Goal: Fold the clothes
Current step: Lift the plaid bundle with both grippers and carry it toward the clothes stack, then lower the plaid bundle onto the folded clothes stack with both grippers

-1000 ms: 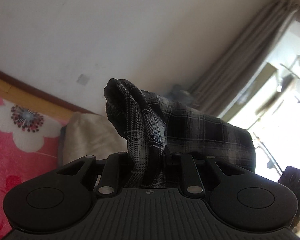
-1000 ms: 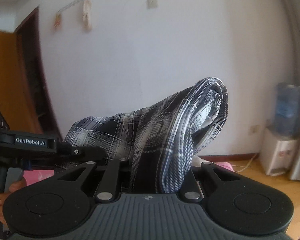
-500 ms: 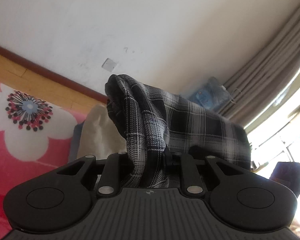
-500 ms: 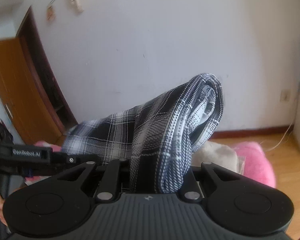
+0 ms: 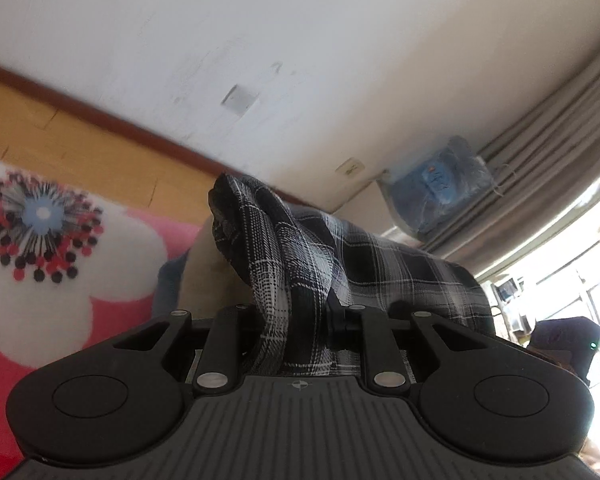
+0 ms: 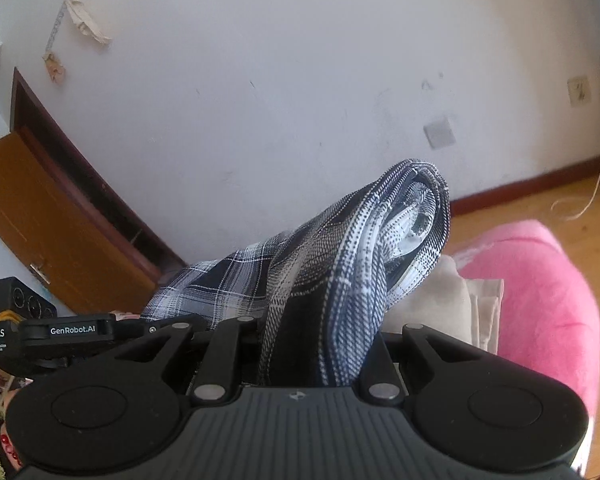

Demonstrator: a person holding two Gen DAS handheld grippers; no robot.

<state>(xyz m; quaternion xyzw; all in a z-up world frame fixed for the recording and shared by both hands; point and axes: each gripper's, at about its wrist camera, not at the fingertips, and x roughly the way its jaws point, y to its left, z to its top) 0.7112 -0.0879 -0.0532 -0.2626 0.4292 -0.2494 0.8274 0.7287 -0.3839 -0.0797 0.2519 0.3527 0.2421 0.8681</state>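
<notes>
A black-and-white plaid garment (image 5: 380, 272) hangs stretched between both grippers. My left gripper (image 5: 296, 320) is shut on one bunched edge, and a fold stands up above the jaws. In the right wrist view the same plaid garment (image 6: 340, 264) bulges up out of my right gripper (image 6: 312, 340), which is shut on it. The cloth hides the fingertips of both. The black housing of the left tool (image 6: 72, 330) shows at the left of the right wrist view, with the cloth running toward it.
A pink cover with a white flower print (image 5: 40, 280) lies below, and its pink edge (image 6: 540, 300) shows on the right. Folded beige cloth (image 6: 440, 300) rests on it behind the garment. Beyond are a wooden floor (image 5: 100, 152), white wall, brown door (image 6: 40, 220), water bottle (image 5: 440, 188) and curtains.
Both grippers have come down and tipped forward with the garment still held. The floor, pink cover and beige cloth fill more of both views; the right view has rolled.
</notes>
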